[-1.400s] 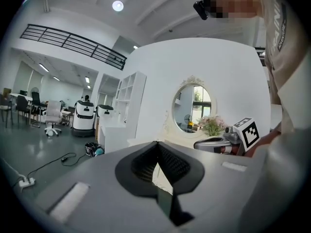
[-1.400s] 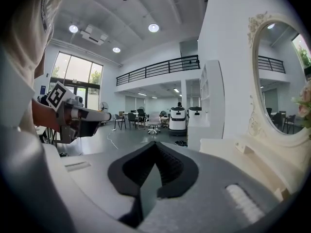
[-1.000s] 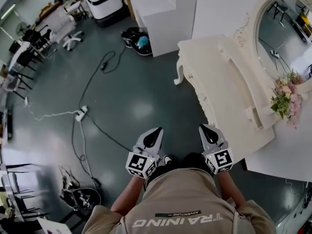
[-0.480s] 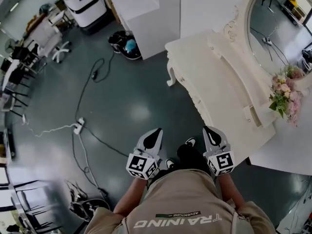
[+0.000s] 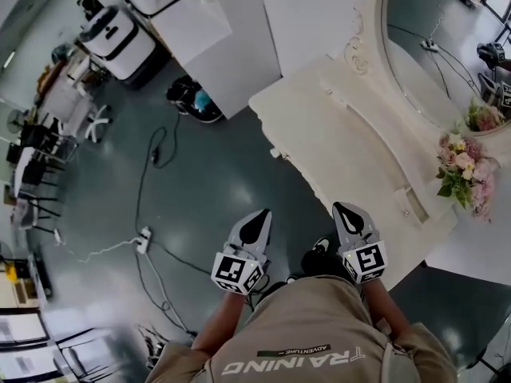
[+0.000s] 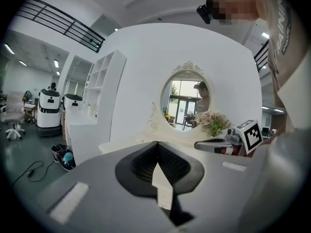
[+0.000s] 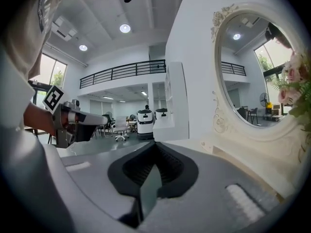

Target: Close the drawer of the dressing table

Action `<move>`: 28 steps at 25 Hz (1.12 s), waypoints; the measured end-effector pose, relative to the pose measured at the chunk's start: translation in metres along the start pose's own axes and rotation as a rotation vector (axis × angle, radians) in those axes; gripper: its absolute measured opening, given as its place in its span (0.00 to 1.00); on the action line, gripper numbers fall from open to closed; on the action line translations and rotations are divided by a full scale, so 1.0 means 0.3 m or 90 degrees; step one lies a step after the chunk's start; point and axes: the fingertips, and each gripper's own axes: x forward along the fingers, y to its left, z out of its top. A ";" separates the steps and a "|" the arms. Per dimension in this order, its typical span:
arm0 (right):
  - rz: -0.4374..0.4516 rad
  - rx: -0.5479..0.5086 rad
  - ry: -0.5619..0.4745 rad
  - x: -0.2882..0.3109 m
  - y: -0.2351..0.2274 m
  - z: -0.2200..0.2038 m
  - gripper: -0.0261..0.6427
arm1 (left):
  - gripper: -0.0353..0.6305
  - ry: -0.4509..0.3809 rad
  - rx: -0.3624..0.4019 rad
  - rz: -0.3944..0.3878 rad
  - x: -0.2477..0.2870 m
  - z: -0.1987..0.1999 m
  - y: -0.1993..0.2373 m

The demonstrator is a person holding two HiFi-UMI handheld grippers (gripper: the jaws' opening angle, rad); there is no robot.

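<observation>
The cream dressing table (image 5: 335,126) stands at the right of the head view, with an oval mirror (image 5: 435,46) and a pink flower bunch (image 5: 463,166) on it. Its drawer front does not show from above, so I cannot tell how the drawer stands. My left gripper (image 5: 259,214) hangs over the dark floor, left of the table. My right gripper (image 5: 343,208) is just short of the table's front edge. Both are shut with nothing between the jaws. The left gripper view shows the mirror (image 6: 187,101) ahead beyond the shut left gripper (image 6: 156,144). The right gripper (image 7: 154,144) points along the table top (image 7: 194,144).
A white shelf unit (image 5: 215,38) stands left of the table, with a dark basket (image 5: 192,102) at its foot. Cables and a power strip (image 5: 144,238) lie on the floor at the left. White wheeled machines (image 5: 120,38) and chairs (image 5: 36,182) are farther off.
The dressing table has shifted left and nearer in the head view as the person stepped toward it. Both grippers keep the same shut pose in front of the body.
</observation>
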 end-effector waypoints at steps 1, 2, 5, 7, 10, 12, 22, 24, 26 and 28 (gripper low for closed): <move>-0.005 0.001 -0.001 0.005 -0.031 0.002 0.04 | 0.08 0.002 0.002 -0.008 0.041 0.006 -0.008; -0.011 0.003 -0.001 0.007 -0.063 0.002 0.04 | 0.08 0.006 0.003 -0.018 0.083 0.009 -0.019; -0.043 0.011 0.003 -0.019 -0.171 -0.005 0.04 | 0.08 0.021 0.006 -0.053 0.196 0.007 -0.065; -0.073 0.018 0.004 -0.049 -0.245 -0.006 0.04 | 0.08 0.029 0.012 -0.077 0.261 0.015 -0.093; -0.125 0.027 0.000 -0.100 -0.338 0.003 0.04 | 0.08 0.037 0.021 -0.119 0.362 0.038 -0.132; -0.157 0.032 0.001 -0.134 -0.388 0.000 0.04 | 0.08 0.044 0.030 -0.154 0.423 0.048 -0.173; -0.301 0.088 0.006 -0.260 -0.530 -0.058 0.04 | 0.08 0.075 0.073 -0.311 0.644 0.089 -0.351; -0.334 0.091 0.007 -0.262 -0.548 -0.048 0.04 | 0.08 0.077 0.074 -0.340 0.686 0.096 -0.357; -0.373 0.095 -0.002 -0.259 -0.567 -0.019 0.04 | 0.08 0.079 0.067 -0.374 0.728 0.098 -0.357; -0.407 0.100 -0.015 -0.255 -0.575 0.015 0.04 | 0.08 0.077 0.070 -0.411 0.764 0.101 -0.361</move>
